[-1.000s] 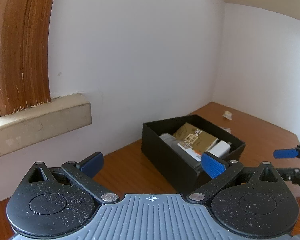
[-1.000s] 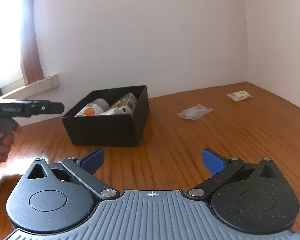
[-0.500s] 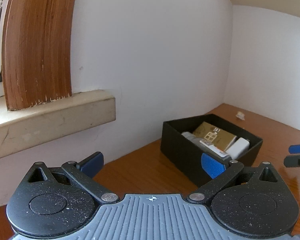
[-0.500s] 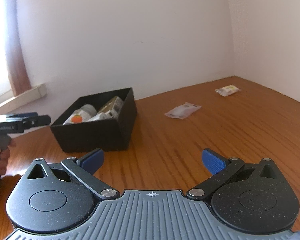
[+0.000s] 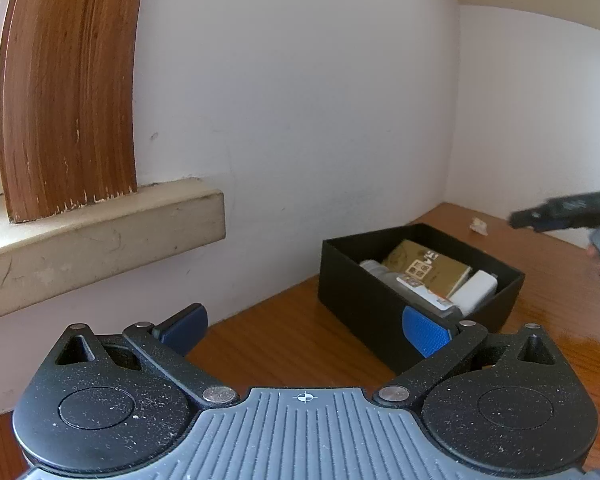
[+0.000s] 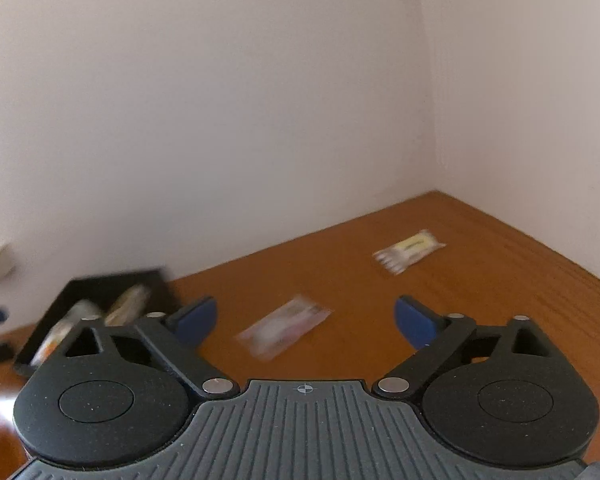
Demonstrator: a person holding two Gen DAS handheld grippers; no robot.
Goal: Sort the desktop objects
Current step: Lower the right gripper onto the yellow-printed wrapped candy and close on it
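Note:
A black box (image 5: pixel 364 304) stands on the wooden desk near the wall, holding a tan packet (image 5: pixel 428 268), a white block (image 5: pixel 474 290) and a bottle. My left gripper (image 5: pixel 304 326) hangs open short of the box with nothing between its fingers. In the right wrist view a clear sachet (image 6: pixel 284 326) lies on the desk just beyond my right gripper (image 6: pixel 306 318), whose jaws are closing with nothing between them. A second sachet (image 6: pixel 410 250) with a yellow label lies farther back right. The black box (image 6: pixel 100 288) sits at the left, blurred.
White walls meet in a corner behind the desk (image 6: pixel 500 280). A stone window sill (image 5: pixel 100 232) and a wooden frame (image 5: pixel 68 88) jut out at the left. A hand holding the other gripper (image 5: pixel 572 212) shows at the right edge of the left wrist view.
My right gripper has swung right and forward toward the clear sachet, and its jaws have narrowed a little. The left gripper has hardly moved; the box has shifted slightly in its view.

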